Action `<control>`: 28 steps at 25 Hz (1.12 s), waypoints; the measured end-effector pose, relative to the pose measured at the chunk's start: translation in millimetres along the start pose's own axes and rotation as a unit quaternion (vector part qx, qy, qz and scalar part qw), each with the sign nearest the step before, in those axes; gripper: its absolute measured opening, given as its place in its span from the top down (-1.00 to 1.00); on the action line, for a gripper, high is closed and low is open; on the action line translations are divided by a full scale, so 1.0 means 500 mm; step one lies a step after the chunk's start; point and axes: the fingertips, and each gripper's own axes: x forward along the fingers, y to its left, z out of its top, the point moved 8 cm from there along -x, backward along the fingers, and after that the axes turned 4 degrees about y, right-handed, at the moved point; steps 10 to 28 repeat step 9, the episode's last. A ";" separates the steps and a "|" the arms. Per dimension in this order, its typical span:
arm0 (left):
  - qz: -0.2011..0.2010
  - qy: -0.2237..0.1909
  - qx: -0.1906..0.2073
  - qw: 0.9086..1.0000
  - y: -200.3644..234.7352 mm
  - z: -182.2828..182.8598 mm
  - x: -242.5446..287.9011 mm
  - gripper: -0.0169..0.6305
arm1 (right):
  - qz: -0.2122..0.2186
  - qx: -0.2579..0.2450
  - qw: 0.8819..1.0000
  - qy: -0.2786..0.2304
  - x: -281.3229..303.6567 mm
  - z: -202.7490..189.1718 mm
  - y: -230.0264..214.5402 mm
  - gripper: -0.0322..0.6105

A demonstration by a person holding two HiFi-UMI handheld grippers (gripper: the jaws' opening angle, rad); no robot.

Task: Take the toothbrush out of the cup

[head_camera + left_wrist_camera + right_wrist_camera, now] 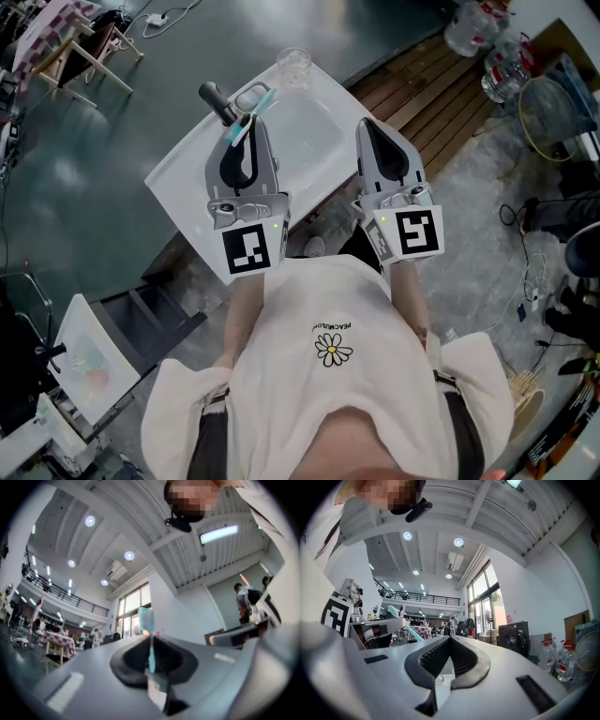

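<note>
My left gripper (246, 120) is shut on a teal toothbrush (255, 111), which sticks out beyond its tips over the white basin (187, 169). In the left gripper view the toothbrush (150, 644) stands upright between the pressed jaws, bristle head on top. The clear glass cup (293, 66) stands at the basin's far corner, apart from both grippers, and looks empty. To the right, my right gripper (367, 124) hovers over the basin's edge with its jaws shut and nothing between them (450, 638). The right gripper view shows the toothbrush (407, 624) off to its left.
A black tap handle (217, 101) rises just beyond the left gripper. Wooden decking (441, 94) and several water bottles (478, 28) lie to the right. A washing machine (513, 639) stands ahead of the right gripper. A wooden chair frame (75, 52) is far left.
</note>
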 end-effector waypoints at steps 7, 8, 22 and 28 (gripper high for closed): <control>0.000 0.006 -0.003 1.000 0.000 -0.015 0.000 0.85 | -0.003 -0.004 1.000 0.006 -0.004 -0.010 0.000 0.90; 0.000 0.006 -0.003 1.000 -0.001 -0.016 0.000 0.85 | -0.004 -0.004 1.000 0.007 -0.005 -0.011 0.000 0.90; 0.000 0.006 -0.002 1.000 -0.001 -0.017 0.000 0.85 | -0.004 -0.005 1.000 0.007 -0.005 -0.012 -0.001 0.90; 0.000 0.006 -0.002 1.000 -0.001 -0.017 0.000 0.85 | -0.004 -0.005 1.000 0.007 -0.005 -0.012 -0.001 0.90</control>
